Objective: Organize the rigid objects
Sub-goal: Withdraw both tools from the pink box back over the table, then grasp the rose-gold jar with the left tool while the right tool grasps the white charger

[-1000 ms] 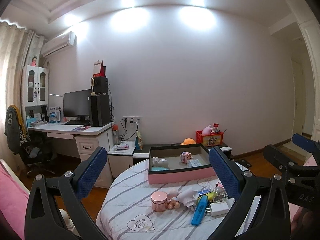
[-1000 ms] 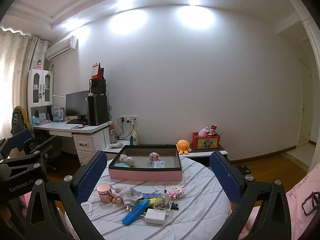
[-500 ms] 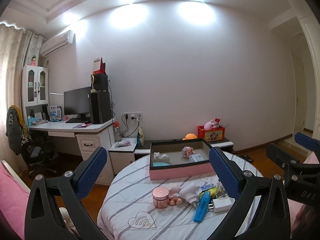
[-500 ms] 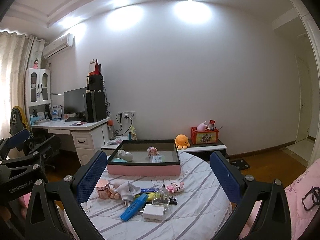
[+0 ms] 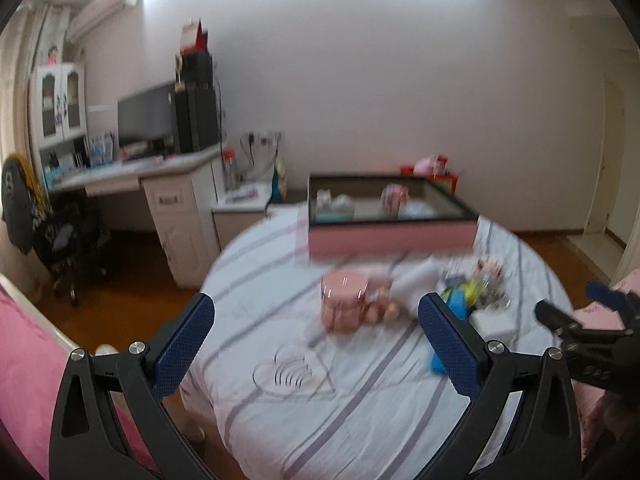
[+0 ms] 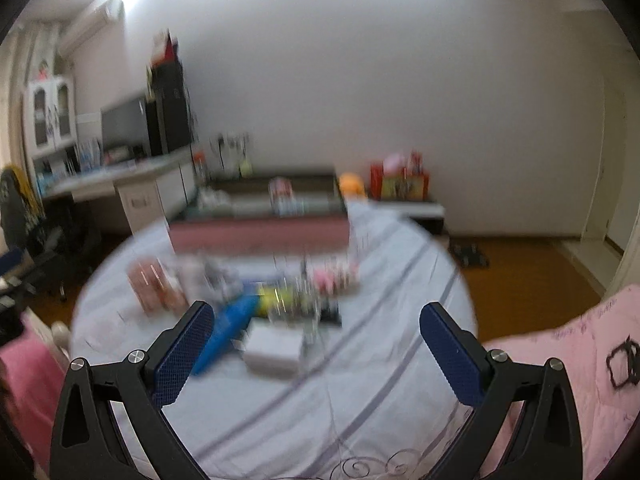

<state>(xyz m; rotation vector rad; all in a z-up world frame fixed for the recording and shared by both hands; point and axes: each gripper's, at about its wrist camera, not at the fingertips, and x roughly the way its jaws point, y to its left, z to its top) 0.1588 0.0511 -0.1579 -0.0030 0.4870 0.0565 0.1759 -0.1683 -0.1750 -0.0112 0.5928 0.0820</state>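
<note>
A round table with a striped white cloth point(image 5: 360, 392) point(image 6: 360, 380) holds a pink box with a dark rim point(image 5: 390, 234) point(image 6: 260, 232) at its far side, with small toys inside. In front of it lies a cluster: a pink round jar point(image 5: 344, 300) point(image 6: 146, 284), a blue oblong item point(image 6: 226, 332) point(image 5: 456, 308), a white block point(image 6: 274, 346), a white plug and small toys. My left gripper point(image 5: 316, 340) is open and empty above the table's near left. My right gripper point(image 6: 314, 348) is open and empty above the cluster. Both views are blurred.
A white desk with a monitor and a black tower point(image 5: 192, 108) stands at the left wall, a chair with dark clothes point(image 5: 52, 232) beside it. A red toy box point(image 6: 400, 184) sits on a low shelf behind. Pink bedding point(image 6: 580, 360) lies at the right.
Both grippers have tilted down and moved closer to the table, so the table and the cluster now fill the lower views. Both stay open and empty.
</note>
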